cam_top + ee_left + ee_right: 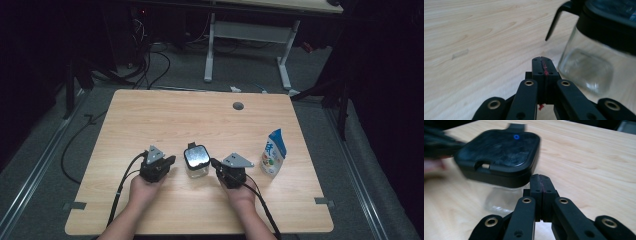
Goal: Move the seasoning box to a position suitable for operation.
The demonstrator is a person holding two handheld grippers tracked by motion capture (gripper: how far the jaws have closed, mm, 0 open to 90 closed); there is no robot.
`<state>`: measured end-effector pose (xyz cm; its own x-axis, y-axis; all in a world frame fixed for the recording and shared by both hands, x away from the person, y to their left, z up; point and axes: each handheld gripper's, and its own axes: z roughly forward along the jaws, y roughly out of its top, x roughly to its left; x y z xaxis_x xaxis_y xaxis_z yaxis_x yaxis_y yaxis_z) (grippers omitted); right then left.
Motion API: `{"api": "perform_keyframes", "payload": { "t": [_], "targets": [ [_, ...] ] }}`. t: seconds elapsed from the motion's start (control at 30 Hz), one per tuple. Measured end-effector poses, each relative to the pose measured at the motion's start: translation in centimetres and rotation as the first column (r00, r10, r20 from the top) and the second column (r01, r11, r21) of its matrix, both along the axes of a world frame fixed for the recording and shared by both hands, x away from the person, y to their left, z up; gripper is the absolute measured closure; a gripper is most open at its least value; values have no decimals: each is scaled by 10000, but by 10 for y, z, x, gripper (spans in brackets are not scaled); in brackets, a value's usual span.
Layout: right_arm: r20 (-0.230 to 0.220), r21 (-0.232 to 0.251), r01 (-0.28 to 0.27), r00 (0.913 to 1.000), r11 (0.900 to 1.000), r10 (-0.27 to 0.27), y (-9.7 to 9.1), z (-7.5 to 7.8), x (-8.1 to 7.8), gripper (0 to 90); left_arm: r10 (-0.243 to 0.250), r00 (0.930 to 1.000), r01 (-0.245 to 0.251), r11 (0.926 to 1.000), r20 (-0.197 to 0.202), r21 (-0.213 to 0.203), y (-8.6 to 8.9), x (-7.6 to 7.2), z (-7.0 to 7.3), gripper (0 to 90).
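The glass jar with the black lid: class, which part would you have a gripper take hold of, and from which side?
Probably the glass jar by its clear body below the black lid, approached level from a side. It stands upright, the lid overhangs, and both shut grippers, left gripper and right gripper, flank it.

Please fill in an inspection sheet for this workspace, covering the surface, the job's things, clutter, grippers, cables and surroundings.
Surface: wooden table, bare, with a round grommet hole.
Job's things: glass jar with a black lid, upright between the grippers.
Clutter: blue-and-white pouch upright near the right edge.
Grippers: left gripper shut, beside the jar; right gripper shut, at the jar; neither holds anything.
Cables: one black cable trails from each gripper; more lie on the floor.
Surroundings: dark room, white desk frame behind.
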<state>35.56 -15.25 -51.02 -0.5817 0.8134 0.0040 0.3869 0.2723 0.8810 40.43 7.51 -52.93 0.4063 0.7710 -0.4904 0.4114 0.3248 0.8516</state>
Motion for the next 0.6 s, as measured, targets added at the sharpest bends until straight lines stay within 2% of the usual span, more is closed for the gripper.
{"api": "perform_keyframes", "payload": {
  "t": [0.03,0.07,0.13,0.3,0.37,0.53,0.6],
  "targets": [
    [0,0,0,10000,10000,0,0,0,0,900,0,10000,0,10000,0,0,0,0,0,899],
    [1,53,-220,9998,9997,220,3,0,-7,900,-3,10000,3,10000,48,-72,-3,4,0,899],
    [68,52,-326,9994,9995,326,3,1,-13,899,-65,10000,64,9998,-48,-174,-8,14,2,899],
    [190,51,-271,9995,9996,270,-3,2,-25,898,-315,9995,315,9979,1,-570,-14,20,6,900],
    [247,12,-226,9994,9997,226,-8,2,-32,897,-535,9986,535,9962,15,-685,-19,18,8,900],
    [289,-33,-13,9996,10000,14,-19,1,-40,896,-584,9983,584,9958,22,-704,-23,13,9,900],
    [304,-110,116,9995,9999,-112,-23,1,-43,896,-752,9971,759,9949,126,-665,-28,4,11,900]
  ]
}}
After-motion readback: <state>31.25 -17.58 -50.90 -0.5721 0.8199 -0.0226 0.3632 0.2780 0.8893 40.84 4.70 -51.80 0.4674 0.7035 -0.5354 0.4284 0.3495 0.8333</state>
